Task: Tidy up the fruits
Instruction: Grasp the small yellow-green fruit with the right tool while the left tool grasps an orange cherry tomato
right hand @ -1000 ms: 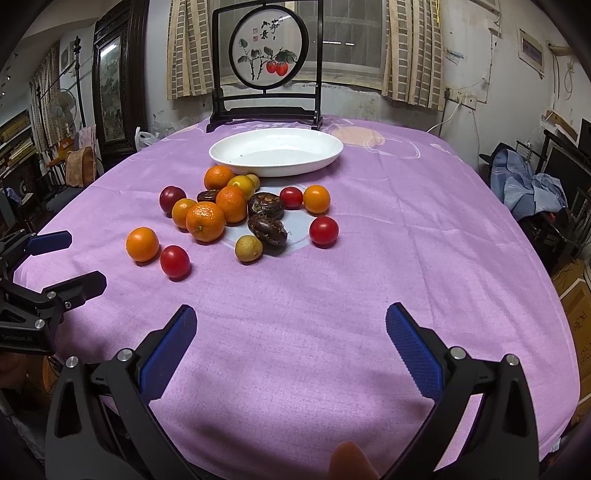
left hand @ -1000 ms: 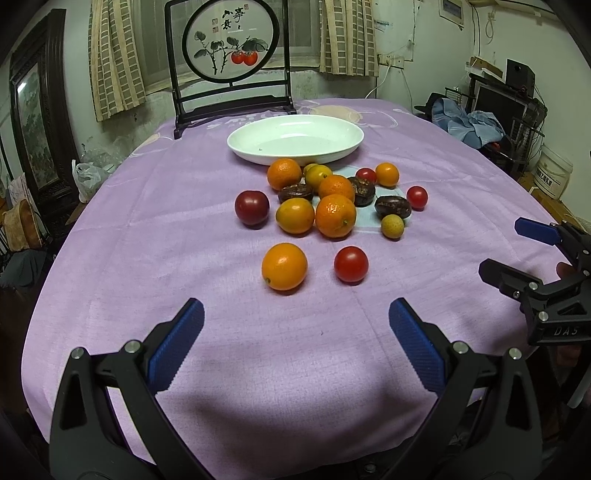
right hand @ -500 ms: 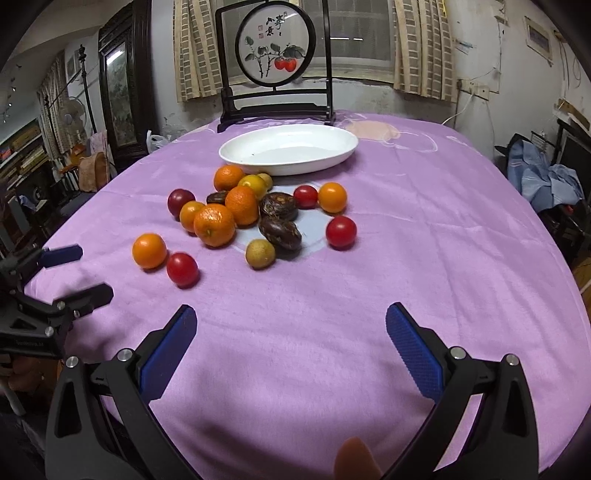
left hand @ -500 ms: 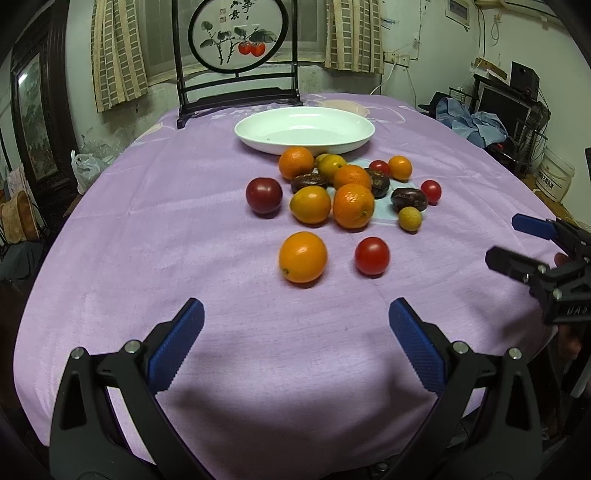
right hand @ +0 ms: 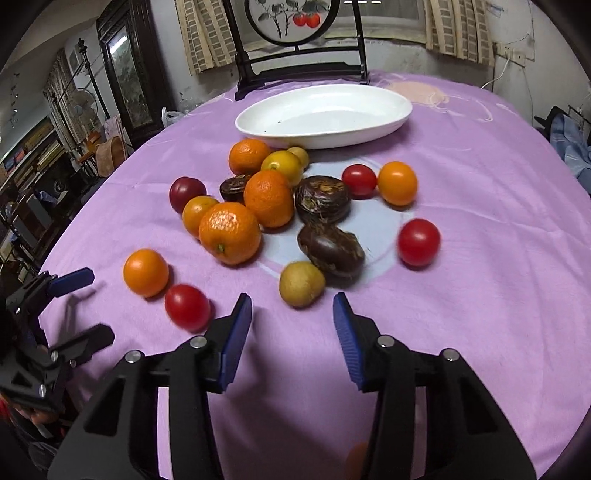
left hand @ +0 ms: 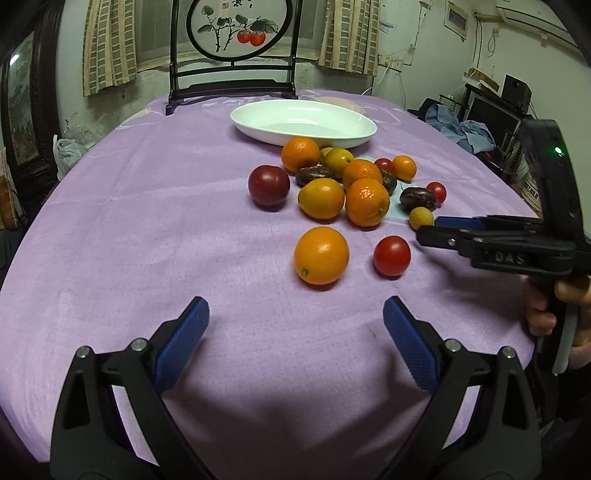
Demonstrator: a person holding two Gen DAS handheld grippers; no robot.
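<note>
Several oranges, red tomatoes, dark passion fruits and small yellow fruits lie loose on the purple tablecloth [left hand: 147, 229] in front of an empty white oval dish [left hand: 303, 122]. My left gripper [left hand: 295, 325] is open and empty, just short of a lone orange [left hand: 320, 255] and a red tomato [left hand: 391, 255]. My right gripper [right hand: 291, 325] is open with its jaws partly narrowed, empty, right in front of a small yellow fruit [right hand: 302, 283]. The dish also shows in the right wrist view [right hand: 325, 114]. The right gripper also shows in the left wrist view [left hand: 428, 229].
A dark wooden stand with a round painted panel [left hand: 232, 33] stands behind the dish. The table's near edge is just under both grippers. Clutter and furniture surround the table, with a blue cloth pile [left hand: 461, 125] at the right.
Both grippers have moved forward toward the fruit. My right gripper has narrowed its jaws and closed in on the small yellow fruit.
</note>
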